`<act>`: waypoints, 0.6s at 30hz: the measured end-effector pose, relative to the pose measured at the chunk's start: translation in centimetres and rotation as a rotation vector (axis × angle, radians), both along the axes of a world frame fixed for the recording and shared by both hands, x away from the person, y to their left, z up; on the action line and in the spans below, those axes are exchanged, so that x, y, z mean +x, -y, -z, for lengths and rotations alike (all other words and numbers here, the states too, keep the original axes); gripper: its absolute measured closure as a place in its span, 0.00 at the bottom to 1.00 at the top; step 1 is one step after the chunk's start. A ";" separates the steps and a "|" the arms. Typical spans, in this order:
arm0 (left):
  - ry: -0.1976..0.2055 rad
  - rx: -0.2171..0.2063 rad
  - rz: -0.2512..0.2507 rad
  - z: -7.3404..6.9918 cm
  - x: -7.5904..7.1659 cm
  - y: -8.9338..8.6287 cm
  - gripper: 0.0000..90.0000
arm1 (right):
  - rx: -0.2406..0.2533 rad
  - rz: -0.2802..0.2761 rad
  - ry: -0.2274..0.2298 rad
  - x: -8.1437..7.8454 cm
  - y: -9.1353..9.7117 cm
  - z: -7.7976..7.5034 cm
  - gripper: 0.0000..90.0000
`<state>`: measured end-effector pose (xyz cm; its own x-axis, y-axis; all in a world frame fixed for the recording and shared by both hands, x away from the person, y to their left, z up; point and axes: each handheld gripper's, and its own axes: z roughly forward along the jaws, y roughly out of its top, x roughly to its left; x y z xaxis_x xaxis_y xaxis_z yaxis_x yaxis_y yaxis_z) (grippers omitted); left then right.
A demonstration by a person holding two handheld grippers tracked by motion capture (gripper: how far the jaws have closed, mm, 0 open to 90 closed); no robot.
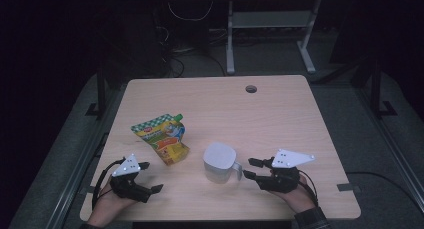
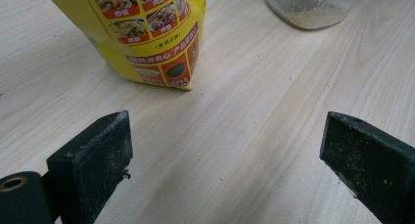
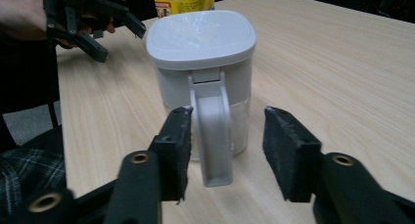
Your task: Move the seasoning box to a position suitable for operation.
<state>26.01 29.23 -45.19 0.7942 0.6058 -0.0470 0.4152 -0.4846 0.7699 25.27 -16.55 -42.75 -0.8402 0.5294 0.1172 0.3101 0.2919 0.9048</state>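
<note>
A white lidded jug [image 1: 219, 161] stands upright near the table's front, its handle [image 3: 211, 131] turned toward my right gripper [image 1: 248, 168]. That gripper [image 3: 225, 136] is open with the handle between its pads; the left pad sits close against the handle and a gap shows on the right. A yellow and green food pouch [image 1: 160, 138] lies left of the jug. My left gripper [image 1: 154, 176] rests low at the front left, open and empty [image 2: 225, 136], aimed at the pouch's bottom corner [image 2: 147, 33]. The jug's base [image 2: 311, 6] shows beyond it.
The wooden table [image 1: 280, 119] has a round cable hole [image 1: 251, 88] near its far edge. Dark floor, cables and a white desk frame [image 1: 270, 34] lie beyond. The person's other hand holds the left gripper [image 3: 117, 35] past the jug.
</note>
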 end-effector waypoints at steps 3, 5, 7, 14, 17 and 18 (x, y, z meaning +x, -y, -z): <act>0.002 -0.001 0.001 0.0 0.0 0.0 0.05 | -0.019 -0.028 -0.016 -0.7 -0.4 0.3 0.82; 0.001 0.000 0.000 0.0 0.0 0.0 0.05 | -0.030 -0.038 -0.023 -0.8 -0.7 0.4 0.88; 0.001 0.001 0.002 0.0 0.0 0.1 0.05 | -0.056 -0.063 -0.029 -1.1 -1.7 0.7 0.98; 0.000 0.003 0.004 0.0 0.0 0.1 0.05 | -0.097 -0.090 -0.037 -0.6 -3.1 1.3 0.99; 0.001 0.001 0.005 0.0 0.0 0.1 0.05 | -0.104 -0.080 -0.038 -0.4 -3.2 1.3 0.99; 0.001 0.001 0.005 0.0 0.0 0.1 0.05 | -0.104 -0.080 -0.038 -0.4 -3.2 1.3 0.99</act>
